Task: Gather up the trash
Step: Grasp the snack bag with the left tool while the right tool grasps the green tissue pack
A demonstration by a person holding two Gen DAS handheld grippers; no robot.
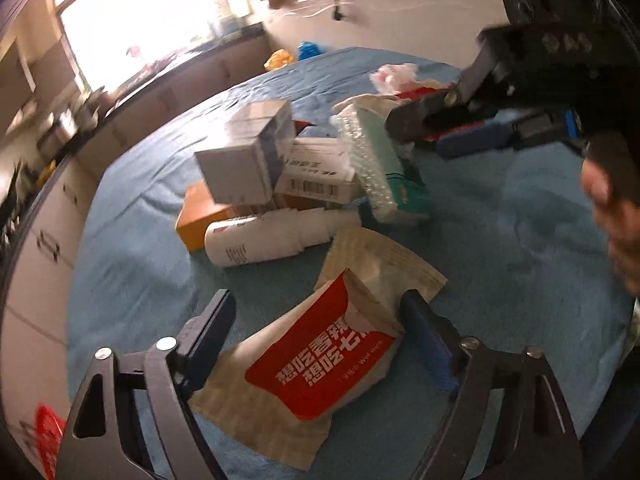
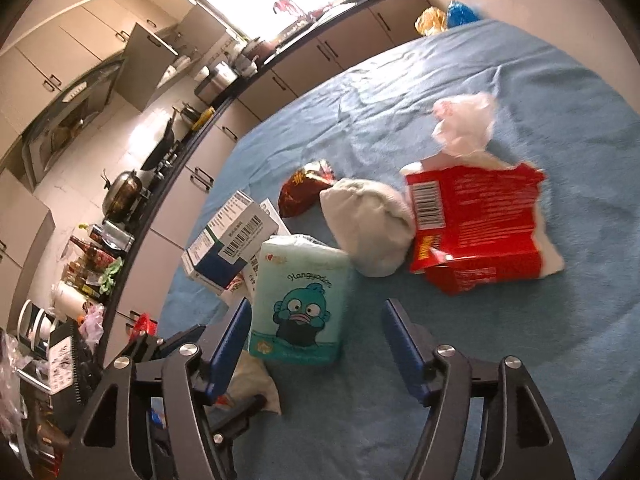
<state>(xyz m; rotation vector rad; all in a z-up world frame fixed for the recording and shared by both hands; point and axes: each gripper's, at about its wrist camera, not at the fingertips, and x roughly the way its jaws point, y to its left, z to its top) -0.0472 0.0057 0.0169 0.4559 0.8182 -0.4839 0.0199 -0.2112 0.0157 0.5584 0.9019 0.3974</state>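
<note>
In the left wrist view a beige paper pouch with a red label point(image 1: 320, 360) lies flat on the blue cloth point(image 1: 520, 248). My left gripper point(image 1: 318, 300) is open and straddles it, the right pad at the pouch's edge. In the right wrist view a teal tissue pack with a cartoon fish point(image 2: 298, 304) stands between the fingers of my right gripper point(image 2: 316, 306), which is open; the pack sits close to the left finger and well clear of the right one. The right gripper point(image 1: 424, 136) also shows at the upper right of the left wrist view, beside the tissue pack point(image 1: 384, 176).
Medicine boxes point(image 1: 248, 160), an orange box point(image 1: 200, 220) and a white bottle point(image 1: 260, 240) are piled mid-table. A red snack bag point(image 2: 476, 224), a white bundle point(image 2: 368, 224), a dark wrapper point(image 2: 304, 188) and crumpled plastic point(image 2: 464, 124) lie beyond. A kitchen counter point(image 2: 180, 148) runs along the left.
</note>
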